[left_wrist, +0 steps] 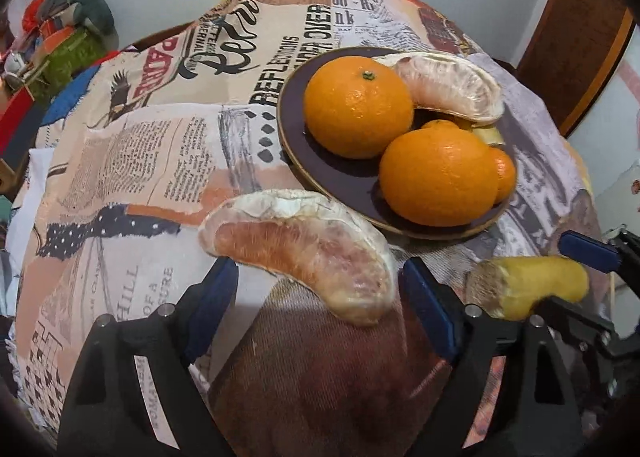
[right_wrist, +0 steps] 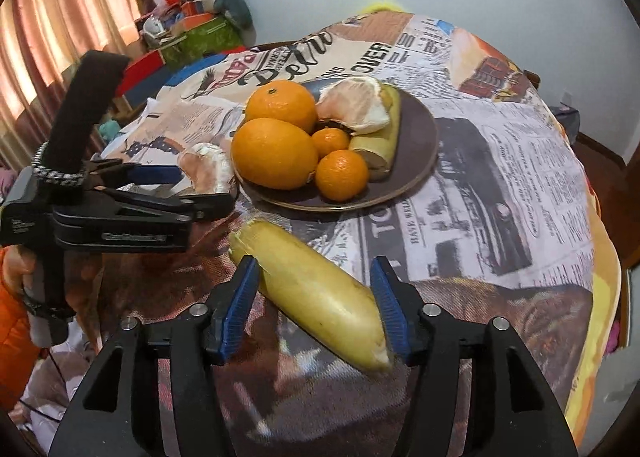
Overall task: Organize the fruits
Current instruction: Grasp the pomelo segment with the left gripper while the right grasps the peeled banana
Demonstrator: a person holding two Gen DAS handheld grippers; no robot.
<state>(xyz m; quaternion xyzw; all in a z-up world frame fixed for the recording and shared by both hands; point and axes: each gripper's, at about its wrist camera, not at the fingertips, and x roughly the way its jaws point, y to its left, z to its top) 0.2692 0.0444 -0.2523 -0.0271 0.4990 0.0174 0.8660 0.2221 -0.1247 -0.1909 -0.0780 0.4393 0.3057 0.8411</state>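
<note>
- The left gripper (left_wrist: pixel 316 277), black with blue pads, has its jaws spread wide around a peeled, pinkish pomelo segment (left_wrist: pixel 304 253) that lies on the cloth; the left pad sits just under the segment's near edge and the right pad stands just beside its lower tip, and I cannot tell whether either one actually touches it.
- The right gripper (right_wrist: pixel 316 305), of the same make, has its jaws about half apart with a short, peeled pale-yellow banana piece (right_wrist: pixel 316 289) lying slantwise between them; both pads are hard against the fruit's sides, but I cannot tell whether they press on it.
- Both fruits lie on the newspaper-print tablecloth (right_wrist: pixel 500 161), just in front of the round dark-brown plate (right_wrist: pixel 420 137).
- The plate holds two large oranges (right_wrist: pixel 276 153), two small mandarins (right_wrist: pixel 342 175), another peeled pomelo segment (right_wrist: pixel 356 103) and a second banana piece (right_wrist: pixel 384 133), all bunched together.
- The pomelo segment on the cloth nearly touches the plate's near rim.
- An orange sleeve (right_wrist: pixel 12 321) shows at the left gripper's handle.
</note>
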